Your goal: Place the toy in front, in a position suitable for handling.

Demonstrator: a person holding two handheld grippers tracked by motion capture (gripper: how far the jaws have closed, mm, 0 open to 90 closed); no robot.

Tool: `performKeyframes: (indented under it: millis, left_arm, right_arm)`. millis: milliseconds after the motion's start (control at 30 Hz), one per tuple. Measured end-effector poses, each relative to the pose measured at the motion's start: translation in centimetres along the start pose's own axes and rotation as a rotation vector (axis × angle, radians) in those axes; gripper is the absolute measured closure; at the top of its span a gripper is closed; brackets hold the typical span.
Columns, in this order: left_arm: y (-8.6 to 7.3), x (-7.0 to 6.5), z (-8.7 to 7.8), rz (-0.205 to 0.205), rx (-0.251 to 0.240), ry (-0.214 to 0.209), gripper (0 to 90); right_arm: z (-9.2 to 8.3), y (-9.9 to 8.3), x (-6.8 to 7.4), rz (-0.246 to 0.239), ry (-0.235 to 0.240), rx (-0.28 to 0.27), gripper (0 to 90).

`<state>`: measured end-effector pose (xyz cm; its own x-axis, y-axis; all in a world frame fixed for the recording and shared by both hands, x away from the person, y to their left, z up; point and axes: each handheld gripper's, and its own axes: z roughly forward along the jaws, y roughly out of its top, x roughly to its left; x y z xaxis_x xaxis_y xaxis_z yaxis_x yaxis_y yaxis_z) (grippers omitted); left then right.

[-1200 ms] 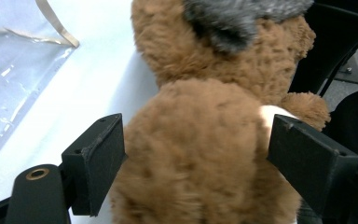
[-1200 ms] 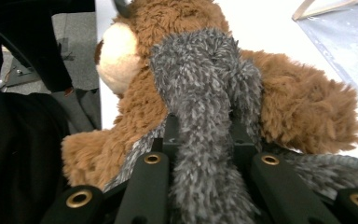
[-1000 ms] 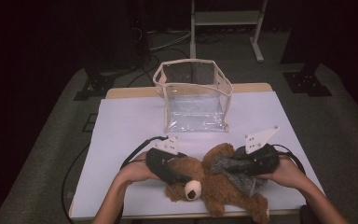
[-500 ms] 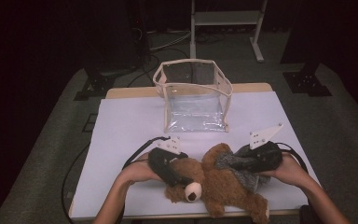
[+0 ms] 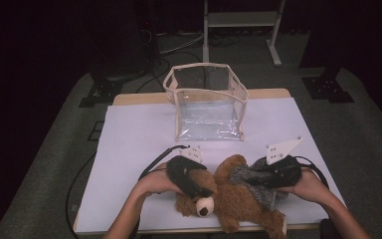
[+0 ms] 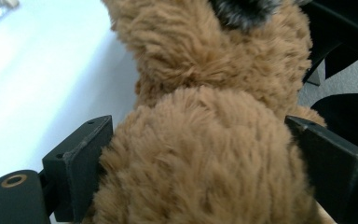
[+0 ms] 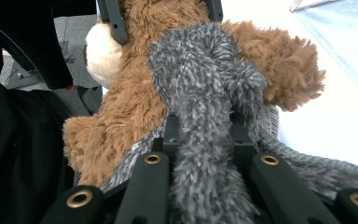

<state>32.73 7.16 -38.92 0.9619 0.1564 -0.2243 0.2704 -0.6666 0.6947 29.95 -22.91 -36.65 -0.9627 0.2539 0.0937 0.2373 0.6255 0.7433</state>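
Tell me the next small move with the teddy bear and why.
Probably close the left hand-held gripper on the bear: its jaws have just been opening and now stand wide on both sides of the bear's head. The right hand-held gripper already pinches the grey scarf, and the clear bag stands open behind, apart from the bear.

Clear bag (image 5: 208, 107): stood open and upright at the counter's far middle.
Counter (image 5: 129, 144): white-topped, wooden edge at the back.
Metal stand (image 5: 241, 22): stood on the floor beyond the counter.
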Motion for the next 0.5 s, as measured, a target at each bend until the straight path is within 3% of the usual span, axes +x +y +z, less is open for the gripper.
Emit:
performKeyframes:
  millis: [100, 167, 233, 367, 500]
  left_arm:
    - [0.1, 0.1, 0.1, -0.007, 0.017, -0.020, 22.2]
    - [0.2, 0.0, -0.3, 0.031, 0.025, -0.005, 39.5]
    - [0.4, 0.0, -0.6, 0.051, 0.013, 0.011, 49.9]
    - [1.5, 0.8, -1.3, 0.065, -0.001, 0.053, 54.7]
    - [2.8, 1.3, -2.4, 0.121, 0.027, 0.116, 54.7]
  right_arm:
    - [0.0, 0.0, 0.0, 0.006, 0.001, -0.001, 74.6]
    - [0.1, -0.1, -0.2, 0.015, 0.000, -0.009, 74.5]
    - [0.0, -0.1, -0.4, 0.032, -0.006, -0.021, 74.5]
    - [-0.5, -0.3, -1.7, 0.070, -0.017, -0.057, 74.6]
    - [-0.4, 0.1, -2.7, 0.084, -0.014, -0.067, 74.6]
